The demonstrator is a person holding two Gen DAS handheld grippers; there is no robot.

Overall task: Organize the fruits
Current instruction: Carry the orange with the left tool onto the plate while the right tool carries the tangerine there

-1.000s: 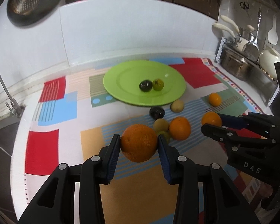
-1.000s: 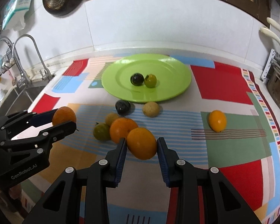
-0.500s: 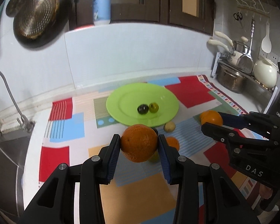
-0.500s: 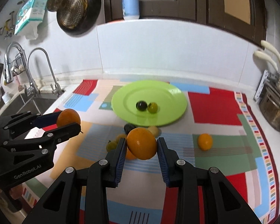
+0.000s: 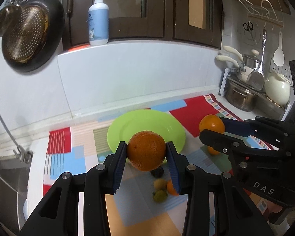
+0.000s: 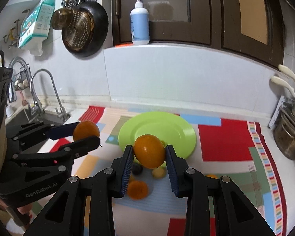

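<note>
The left claw [image 5: 146, 153] is clamped shut on a rough orange [image 5: 146, 150], pressed between its two blue pads, and angled downward. The right claw [image 6: 149, 154] likewise pinches a smoother orange [image 6: 149, 151] between its pads. Both are raised, side by side and apart.

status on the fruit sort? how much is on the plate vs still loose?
Done: nothing certain; the held oranges hide the centre of the green plate. In hand: the left claw grips a rough dark orange and the right claw a smoother orange, both lifted above the mat. Left: a dark fruit, a yellowish fruit, another orange and more still lie on the mat.
</note>
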